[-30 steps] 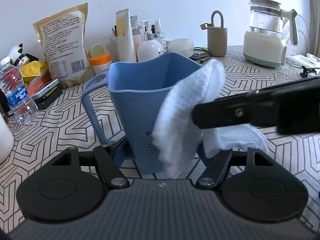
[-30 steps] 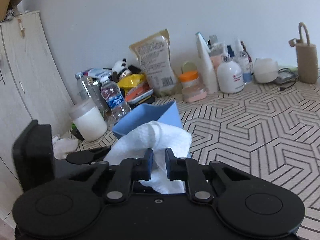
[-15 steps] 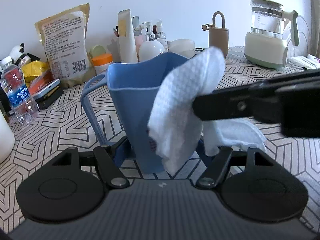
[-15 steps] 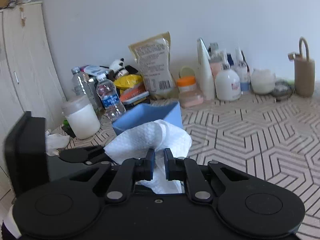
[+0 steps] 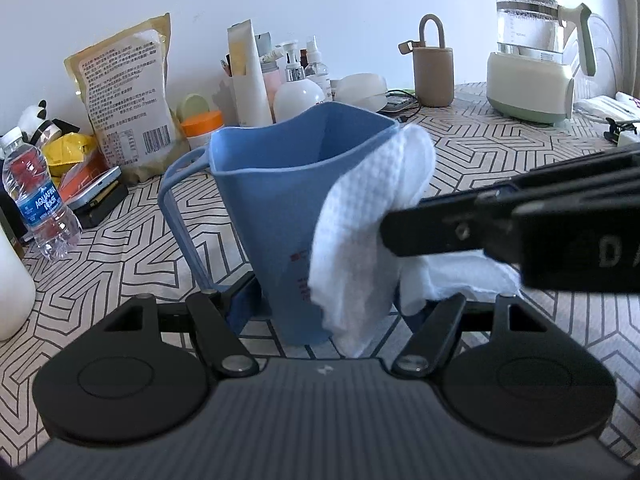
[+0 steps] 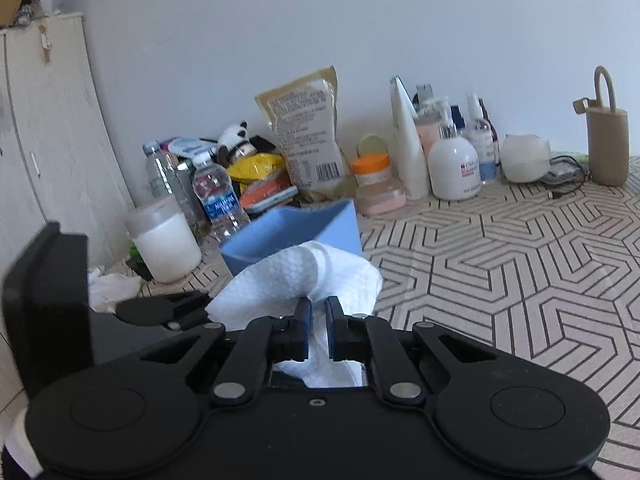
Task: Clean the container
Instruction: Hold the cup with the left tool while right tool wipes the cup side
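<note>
A blue measuring cup (image 5: 272,208) with a handle stands upright between the fingers of my left gripper (image 5: 320,300), which is shut on its base. A white cloth (image 5: 360,220) is draped against the cup's right wall, from the rim down. My right gripper (image 5: 388,232) reaches in from the right, its jaws closing tight on that cloth. In the right wrist view the cloth (image 6: 288,276) bulges out ahead of the right gripper (image 6: 316,312), and the cup (image 6: 296,228) shows just beyond it. The cup's inside looks bare.
A patterned tablecloth (image 5: 500,152) covers the table. Along the back wall stand a food bag (image 5: 128,96), toiletry bottles (image 5: 296,92), a beige holder (image 5: 434,68) and a kettle (image 5: 532,56). A water bottle (image 5: 36,200) and a white jar (image 6: 164,240) are at the left.
The cloth slid up and left across the cup's wall, then came back toward the right corner. The right jaws pinched closer together on the cloth. The cup and left gripper stayed put.
</note>
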`<state>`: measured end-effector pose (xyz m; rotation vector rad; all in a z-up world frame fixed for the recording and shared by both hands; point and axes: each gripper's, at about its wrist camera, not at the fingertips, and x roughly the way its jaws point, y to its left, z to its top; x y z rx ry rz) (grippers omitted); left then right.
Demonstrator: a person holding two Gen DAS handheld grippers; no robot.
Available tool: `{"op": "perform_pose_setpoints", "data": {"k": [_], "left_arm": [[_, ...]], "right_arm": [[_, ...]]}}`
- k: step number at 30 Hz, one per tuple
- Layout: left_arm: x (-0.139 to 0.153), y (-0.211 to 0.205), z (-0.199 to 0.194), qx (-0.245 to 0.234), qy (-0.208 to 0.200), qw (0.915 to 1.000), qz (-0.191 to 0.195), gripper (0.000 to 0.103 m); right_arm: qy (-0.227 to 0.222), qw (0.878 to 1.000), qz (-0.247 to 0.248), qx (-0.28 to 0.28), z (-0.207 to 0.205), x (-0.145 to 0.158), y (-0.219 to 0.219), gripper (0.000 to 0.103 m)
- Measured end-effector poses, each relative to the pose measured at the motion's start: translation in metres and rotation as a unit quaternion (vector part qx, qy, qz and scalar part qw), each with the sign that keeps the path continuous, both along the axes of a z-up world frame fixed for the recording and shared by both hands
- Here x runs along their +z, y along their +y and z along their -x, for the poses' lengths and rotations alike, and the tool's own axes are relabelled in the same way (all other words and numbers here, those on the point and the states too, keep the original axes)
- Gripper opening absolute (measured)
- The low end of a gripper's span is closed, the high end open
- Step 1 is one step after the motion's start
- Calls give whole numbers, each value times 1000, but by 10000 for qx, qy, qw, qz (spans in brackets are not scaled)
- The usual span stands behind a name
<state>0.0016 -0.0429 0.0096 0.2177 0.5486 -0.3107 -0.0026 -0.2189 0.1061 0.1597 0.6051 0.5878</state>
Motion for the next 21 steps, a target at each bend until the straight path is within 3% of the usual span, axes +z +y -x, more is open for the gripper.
{"op": "perform_pose_setpoints", "data": {"k": [16,21], "left_arm": [[0,-1,1,-49,-14,10000,-36,71],[0,-4,3,-106,-29,9999,-115,71]], "right_arm": [[-19,9999,-81,-70,5,1,1,11],[201,9998,-71,-55,-3,-10,2,11]]}}
